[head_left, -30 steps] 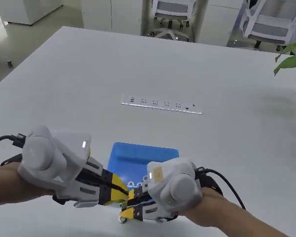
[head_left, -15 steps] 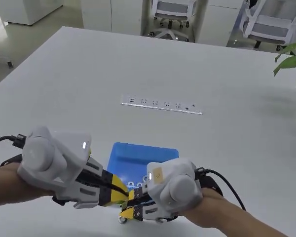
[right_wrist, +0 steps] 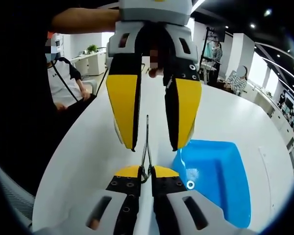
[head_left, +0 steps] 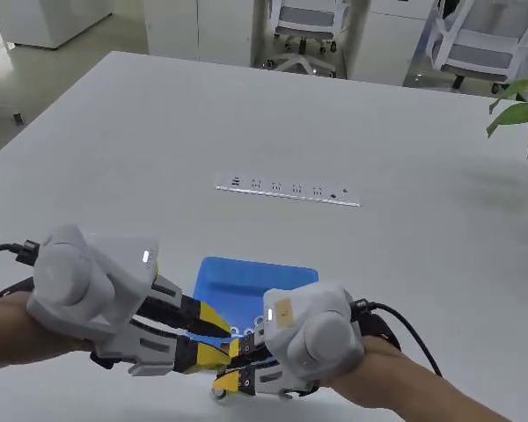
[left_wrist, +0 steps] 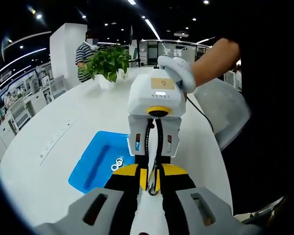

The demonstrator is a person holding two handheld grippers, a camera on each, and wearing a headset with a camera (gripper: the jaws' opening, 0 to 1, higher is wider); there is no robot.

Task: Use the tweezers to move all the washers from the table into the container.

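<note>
My right gripper (right_wrist: 146, 172) is shut on thin metal tweezers (right_wrist: 146, 142) that point forward along the white table. My left gripper (right_wrist: 154, 147) faces it with its yellow jaws open, one on each side of the tweezers' tip. In the head view the left gripper (head_left: 222, 341) and right gripper (head_left: 227, 365) meet at the near edge of a blue tray (head_left: 264, 277). A few washers (head_left: 242, 332) lie in the tray near its front; they show as washers (left_wrist: 116, 164) in the left gripper view and as a single washer (right_wrist: 190, 184) in the right gripper view. A small round piece (head_left: 218, 393) lies on the table below the jaws.
A power strip (head_left: 288, 187) is set into the table beyond the tray. Office chairs (head_left: 308, 22) stand past the far edge and a potted plant (head_left: 524, 110) at the right. The table's near edge runs just below both grippers.
The left gripper has sunk slightly down and left. The right gripper and the tweezers have stayed in place.
</note>
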